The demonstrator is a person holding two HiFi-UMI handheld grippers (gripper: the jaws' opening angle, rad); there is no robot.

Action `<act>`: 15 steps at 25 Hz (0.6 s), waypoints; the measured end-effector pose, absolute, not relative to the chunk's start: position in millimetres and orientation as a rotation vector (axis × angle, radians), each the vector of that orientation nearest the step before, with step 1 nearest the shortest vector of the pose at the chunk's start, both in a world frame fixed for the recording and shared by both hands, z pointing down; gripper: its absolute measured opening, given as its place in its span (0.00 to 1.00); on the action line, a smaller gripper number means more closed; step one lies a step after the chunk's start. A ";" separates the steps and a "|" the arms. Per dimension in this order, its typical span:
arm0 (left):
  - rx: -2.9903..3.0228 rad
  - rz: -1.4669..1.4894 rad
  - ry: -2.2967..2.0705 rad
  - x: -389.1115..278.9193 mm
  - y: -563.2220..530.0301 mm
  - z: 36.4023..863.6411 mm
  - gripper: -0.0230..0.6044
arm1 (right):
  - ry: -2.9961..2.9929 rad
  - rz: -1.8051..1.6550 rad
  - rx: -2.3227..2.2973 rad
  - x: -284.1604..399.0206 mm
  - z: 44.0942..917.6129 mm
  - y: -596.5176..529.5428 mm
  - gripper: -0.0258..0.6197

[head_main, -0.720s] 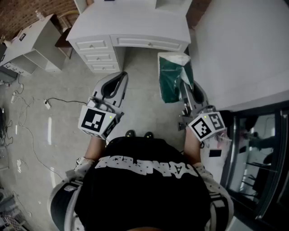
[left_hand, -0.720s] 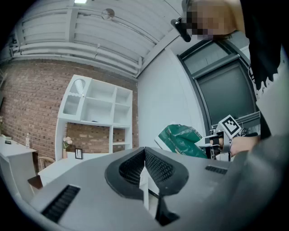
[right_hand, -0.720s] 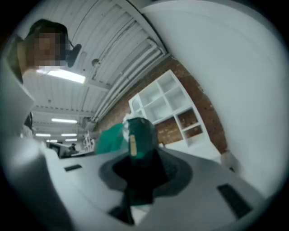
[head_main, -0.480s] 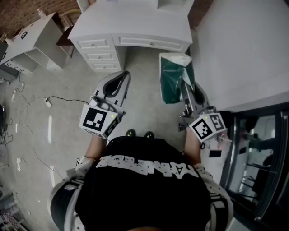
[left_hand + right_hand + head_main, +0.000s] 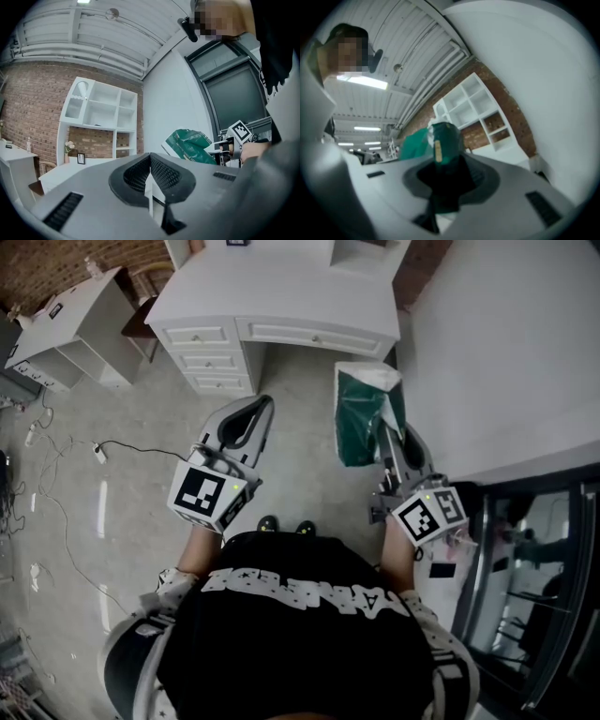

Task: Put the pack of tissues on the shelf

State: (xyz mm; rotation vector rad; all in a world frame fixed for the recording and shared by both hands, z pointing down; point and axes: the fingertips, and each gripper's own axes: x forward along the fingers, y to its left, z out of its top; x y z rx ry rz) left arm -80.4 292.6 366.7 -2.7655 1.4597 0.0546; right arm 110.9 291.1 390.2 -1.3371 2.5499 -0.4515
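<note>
Since the earlier frames, both grippers and the pack have slid a little lower in the head view, and the white counter (image 5: 281, 296) with its drawers now shows further down the picture; the grip on the pack is unchanged.

The right gripper (image 5: 386, 427) points level towards the counter, and its fingers (image 5: 476, 176) pinch the green pack of tissues (image 5: 361, 418) at its near end. The pack sticks out ahead of the fingers, held in the air above the grey floor (image 5: 300, 456), short of the counter's front edge and near the white wall (image 5: 506, 343) on the right. In the right gripper view the pack (image 5: 440, 136) fills the gap between the fingers and hides part of the scene behind it.

The left gripper (image 5: 259, 407) is also level, well apart from the pack on the person's left. Its fingers (image 5: 164, 171) are pressed together with nothing between them.

Ahead, a white open shelf (image 5: 101, 110) stands on the counter against a brick wall (image 5: 33, 103). A small picture frame (image 5: 81, 158) and some flowers (image 5: 70, 146) sit on the counter under the shelf. From the left gripper view the pack (image 5: 190, 145) shows off to the right, held by the other gripper.

A thin cable (image 5: 131, 448) lies on the floor at left, and a low white shelf unit (image 5: 70, 324) stands beyond it.
</note>
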 end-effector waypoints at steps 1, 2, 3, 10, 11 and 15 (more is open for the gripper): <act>-2.764 0.055 1.461 -77.9 292.0 367.2 0.09 | 2.548 -0.450 -1.335 113.7 390.4 290.6 0.20; -2.762 0.056 1.461 -75.1 291.2 367.8 0.09 | 2.546 -0.449 -1.334 117.0 390.7 290.2 0.20; -2.759 0.058 1.462 -72.0 290.3 368.2 0.09 | 2.544 -0.448 -1.332 120.4 391.2 289.8 0.20; -2.754 0.014 1.471 -48.3 292.1 373.9 0.09 | 2.535 -0.470 -1.338 150.9 399.5 296.1 0.20; -2.747 0.018 1.475 -44.9 290.0 371.2 0.09 | 2.533 -0.463 -1.334 155.3 398.8 293.6 0.20; -2.707 0.009 1.446 -34.6 285.9 368.1 0.09 | 2.535 -0.457 -1.320 166.4 399.8 287.3 0.20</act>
